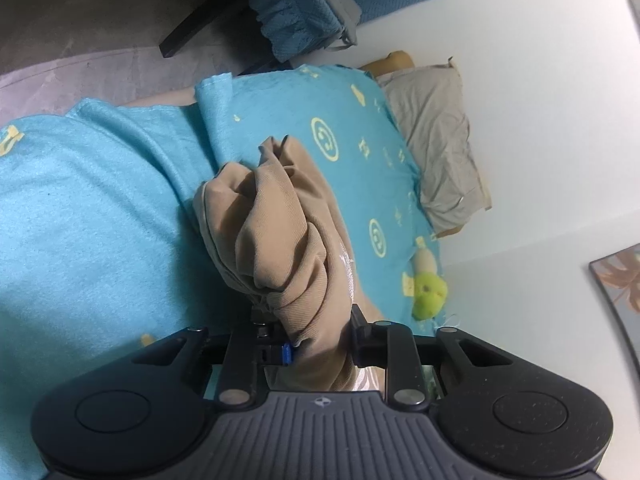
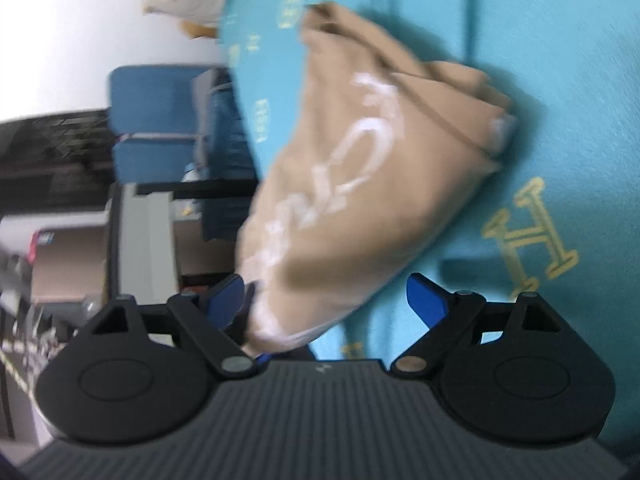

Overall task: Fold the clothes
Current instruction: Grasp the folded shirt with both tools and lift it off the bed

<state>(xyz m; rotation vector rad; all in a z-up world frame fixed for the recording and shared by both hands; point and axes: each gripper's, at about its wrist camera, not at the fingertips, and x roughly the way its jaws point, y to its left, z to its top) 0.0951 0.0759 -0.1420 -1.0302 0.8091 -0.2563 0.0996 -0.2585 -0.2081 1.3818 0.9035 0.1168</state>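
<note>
- On the bed, a tan garment is lying bunched up on a bright blue blanket with yellow marks on it.
- My left gripper is pinching the near end of the tan garment. The cloth is squeezed into a thick twist between the two fingers, and it is filling the gap.
- From that pinch, the garment is running away from me in deep folds and creases, and the far part is resting on the blanket.
- In the right wrist view, my right gripper is spread wide. Its blue fingertips are standing well apart.
- The tan garment is sitting between those fingers, closer to the left one. I cannot tell if the left fingertip is touching the cloth, because the picture is blurry there. The right fingertip is clear of it, with blue blanket showing in between.
- White writing is showing on the garment in this view, but it is too blurry for me to read.
- A big yellow letter H is printed on the blanket just beside the right fingertip.
- A grey pillow is lying at the far edge of the blanket, next to the white wall.
- A small green and yellow toy is sitting on the blanket near the wall.
- A blue chair is standing past the bed.
</note>
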